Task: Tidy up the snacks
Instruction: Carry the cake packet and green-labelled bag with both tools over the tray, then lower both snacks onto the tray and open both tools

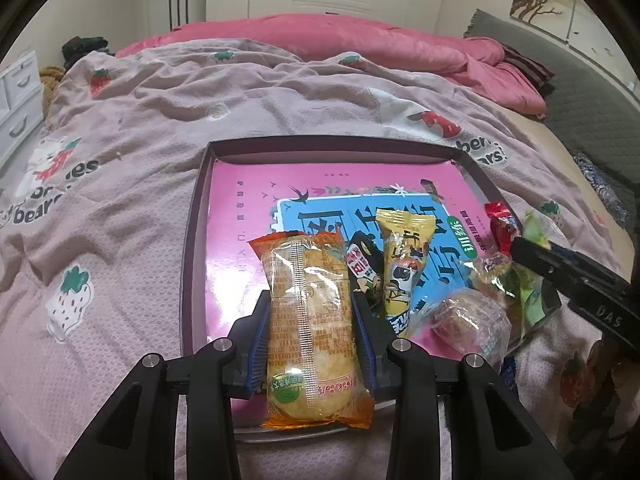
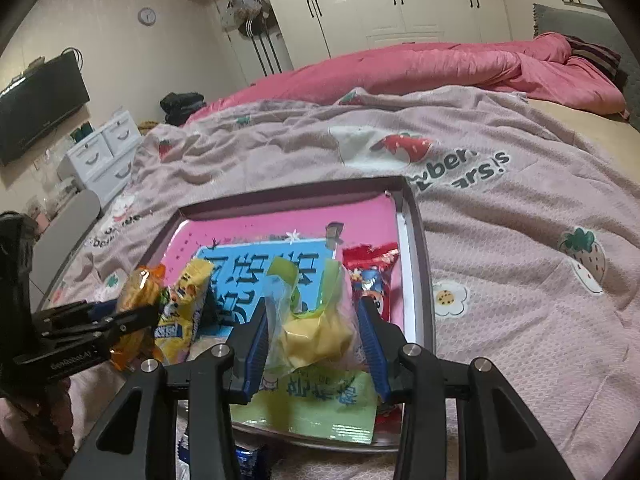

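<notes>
A shallow purple-rimmed tray (image 1: pixel 196 208) with a pink printed base lies on the bed. My left gripper (image 1: pixel 312 296) is shut on a clear, orange-ended packet of yellow pastry (image 1: pixel 310 320), held over the tray's near edge. On the tray lie a yellow packet (image 1: pixel 404 256), a black packet (image 1: pixel 362 264), a clear-wrapped pastry (image 1: pixel 468 320) and a red packet (image 1: pixel 500 224). In the right wrist view my right gripper (image 2: pixel 312 306) is shut on a green-and-clear packet of yellow snack (image 2: pixel 316 332) above the tray's (image 2: pixel 420 240) near right part. The left gripper (image 2: pixel 132 320) shows at the left there.
The bed is covered by a pale pink strawberry blanket (image 1: pixel 160 128), with a bright pink duvet (image 1: pixel 360 40) bunched at the far side. White drawers (image 2: pixel 100 156) and a wall television (image 2: pixel 36 108) stand to the left. A blue wrapper (image 2: pixel 244 456) lies below the tray's near edge.
</notes>
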